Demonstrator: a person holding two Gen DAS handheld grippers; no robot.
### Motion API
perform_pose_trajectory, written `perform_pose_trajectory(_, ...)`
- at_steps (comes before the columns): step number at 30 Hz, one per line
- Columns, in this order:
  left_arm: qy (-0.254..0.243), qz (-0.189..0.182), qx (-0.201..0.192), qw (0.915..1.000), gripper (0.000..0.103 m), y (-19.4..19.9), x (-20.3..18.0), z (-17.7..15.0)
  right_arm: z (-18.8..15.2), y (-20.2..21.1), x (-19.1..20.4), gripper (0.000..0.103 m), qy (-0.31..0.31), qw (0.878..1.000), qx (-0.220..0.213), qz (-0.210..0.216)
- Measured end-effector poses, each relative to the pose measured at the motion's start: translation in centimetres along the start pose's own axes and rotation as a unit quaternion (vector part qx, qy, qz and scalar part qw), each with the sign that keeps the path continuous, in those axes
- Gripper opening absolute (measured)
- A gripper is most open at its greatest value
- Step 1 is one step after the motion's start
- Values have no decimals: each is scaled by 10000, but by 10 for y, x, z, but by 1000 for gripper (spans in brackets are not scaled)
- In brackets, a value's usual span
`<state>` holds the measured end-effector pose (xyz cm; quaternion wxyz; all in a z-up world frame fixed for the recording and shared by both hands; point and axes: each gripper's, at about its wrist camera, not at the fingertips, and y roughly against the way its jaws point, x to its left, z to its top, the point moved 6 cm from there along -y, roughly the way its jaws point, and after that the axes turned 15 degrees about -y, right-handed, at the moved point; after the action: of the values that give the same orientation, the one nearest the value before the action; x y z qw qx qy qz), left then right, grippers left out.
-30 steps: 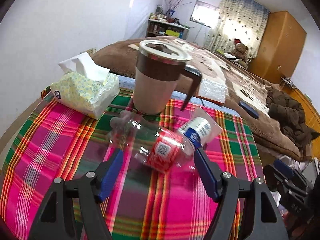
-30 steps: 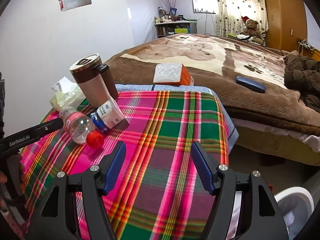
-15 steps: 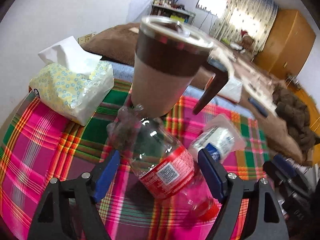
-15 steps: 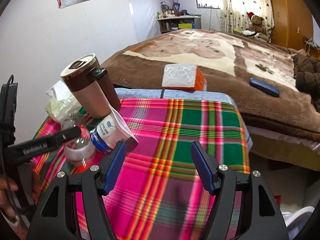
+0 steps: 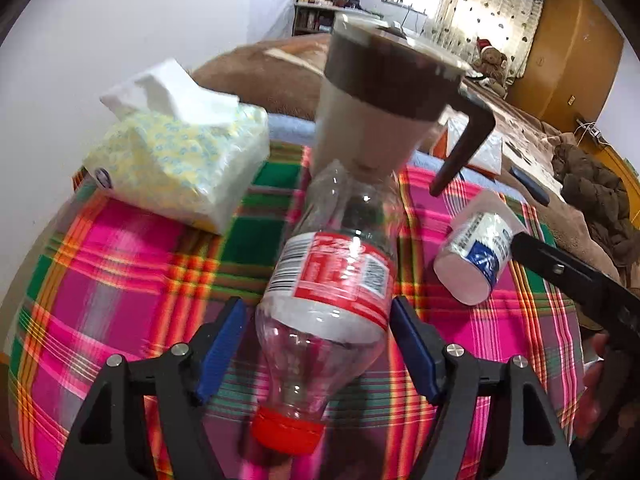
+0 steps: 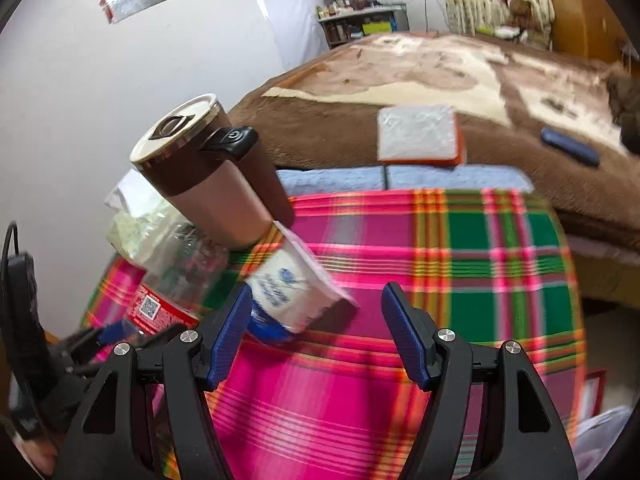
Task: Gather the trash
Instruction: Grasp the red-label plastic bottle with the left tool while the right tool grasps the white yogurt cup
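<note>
A clear plastic bottle (image 5: 336,276) with a red label and red cap lies on the plaid tablecloth (image 5: 120,280), cap pointing toward the left wrist camera. My left gripper (image 5: 318,308) straddles it and its jaws are closing; a thin gap still shows at the left pad. A white and blue yogurt cup (image 6: 292,296) lies on its side to the right of the bottle. My right gripper (image 6: 316,320) stands open just in front of the cup, which sits near its left finger (image 6: 228,328). The bottle (image 6: 160,304) shows at the lower left of the right wrist view.
A brown travel mug (image 5: 380,112) stands right behind the bottle. A yellow tissue pack (image 5: 180,160) sits at the table's back left. Beyond the table is a bed (image 6: 440,64) with an orange and white pack (image 6: 418,132) and a dark blue case (image 6: 570,146).
My left gripper has pushed forward and down over the bottle, which now lies between its fingers, cap toward the camera. My right gripper has swung left to just in front of the yogurt cup.
</note>
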<state>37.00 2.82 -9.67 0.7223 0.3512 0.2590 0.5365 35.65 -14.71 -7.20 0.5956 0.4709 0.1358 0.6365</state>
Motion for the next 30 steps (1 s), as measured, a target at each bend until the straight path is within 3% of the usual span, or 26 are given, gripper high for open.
perform_pose_trajectory(4,-96,-16,-129,9999,76,6,6,6,1,-13,5,68,-339,9993,138,-88)
perform_pose_trajectory(13,-376,-57,-115,9992,76,-6,6,18,4,-35,11,70,-244,9977,98,-619)
perform_pose_trajectory(18,-529,-25,-17,9986,74,-15,3,21,7,-34,9,70,-163,9975,97,-678)
perform_pose_trajectory(20,-491,-103,-6,9987,64,-16,2,19,6,-30,9,70,40,9969,83,-788)
perform_pose_trajectory(30,-440,-2,-183,9989,63,3,-1,7,-2,-13,-1,66,111,9968,100,-791)
